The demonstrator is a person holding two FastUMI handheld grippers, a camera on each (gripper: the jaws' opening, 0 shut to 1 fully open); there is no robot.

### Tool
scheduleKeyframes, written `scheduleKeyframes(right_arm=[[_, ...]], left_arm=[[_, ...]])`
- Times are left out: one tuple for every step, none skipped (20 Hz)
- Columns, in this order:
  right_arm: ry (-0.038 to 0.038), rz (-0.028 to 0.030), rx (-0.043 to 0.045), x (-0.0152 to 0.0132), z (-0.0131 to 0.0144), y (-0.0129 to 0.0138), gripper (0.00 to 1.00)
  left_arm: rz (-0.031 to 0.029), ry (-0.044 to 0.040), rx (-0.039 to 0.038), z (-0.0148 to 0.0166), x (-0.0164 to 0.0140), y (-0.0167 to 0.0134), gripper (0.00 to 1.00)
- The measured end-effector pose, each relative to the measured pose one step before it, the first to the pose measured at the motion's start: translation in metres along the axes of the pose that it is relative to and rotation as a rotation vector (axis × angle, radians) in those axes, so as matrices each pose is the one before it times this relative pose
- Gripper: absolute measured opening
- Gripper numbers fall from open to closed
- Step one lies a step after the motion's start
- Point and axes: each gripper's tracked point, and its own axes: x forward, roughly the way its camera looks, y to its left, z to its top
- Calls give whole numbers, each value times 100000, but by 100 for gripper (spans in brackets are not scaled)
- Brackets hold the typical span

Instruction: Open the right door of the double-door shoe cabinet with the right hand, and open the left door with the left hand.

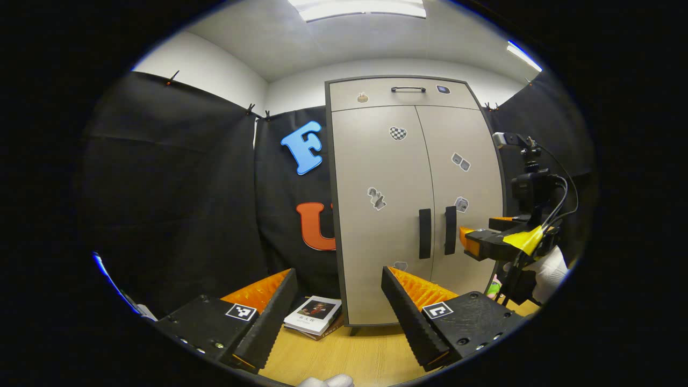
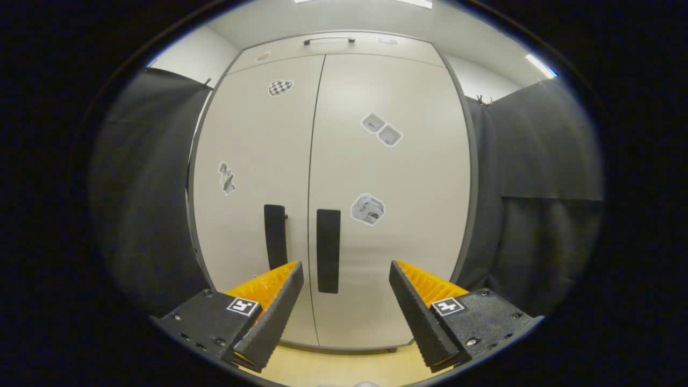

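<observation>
Two doors on the shoe cabinet [image 2: 333,177] are closed, so its contents are hidden. The right tool [image 2: 346,301] is spread wide, close before the right door [image 2: 392,204], its handle [image 2: 328,250] between the fingers but untouched. The left tool [image 1: 338,301] is also spread, farther back over the bench [image 1: 349,355], facing the left door [image 1: 376,215]. A book [image 1: 313,314] lies beside the cabinet's left edge.
</observation>
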Motion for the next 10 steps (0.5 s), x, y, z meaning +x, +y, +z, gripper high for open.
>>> scheduleKeyframes(right_arm=[[516, -426, 82, 1244, -40, 447, 100], [-224, -26, 19, 845, 57, 379, 100], [166, -286, -155, 906, 9, 308, 100], [958, 187, 37, 767, -129, 314, 100], [824, 70, 489, 612, -121, 225, 98], [705, -216, 419, 627, -102, 128, 96], [563, -723, 301, 622, -69, -43, 96], [814, 124, 680, 430, -123, 39, 93], [341, -157, 1438, 303, -70, 1, 91], [-72, 147, 847, 248, 105, 7, 83]], left_arm=[[887, -116, -115, 89, -24, -26, 96], [644, 113, 4, 42, 18, 134, 96], [479, -30, 246, -20, 28, 152, 96], [240, 348, 584, -101, 22, 84, 96], [311, 245, 397, -28, -87, 446, 96], [32, 103, 113, 11, -77, 346, 96], [-75, 176, -134, 34, 33, 322, 96], [-107, -161, -142, 48, 59, 56, 96], [37, -24, 279, 45, -16, -29, 96], [576, -226, 529, 34, -20, 183, 96]])
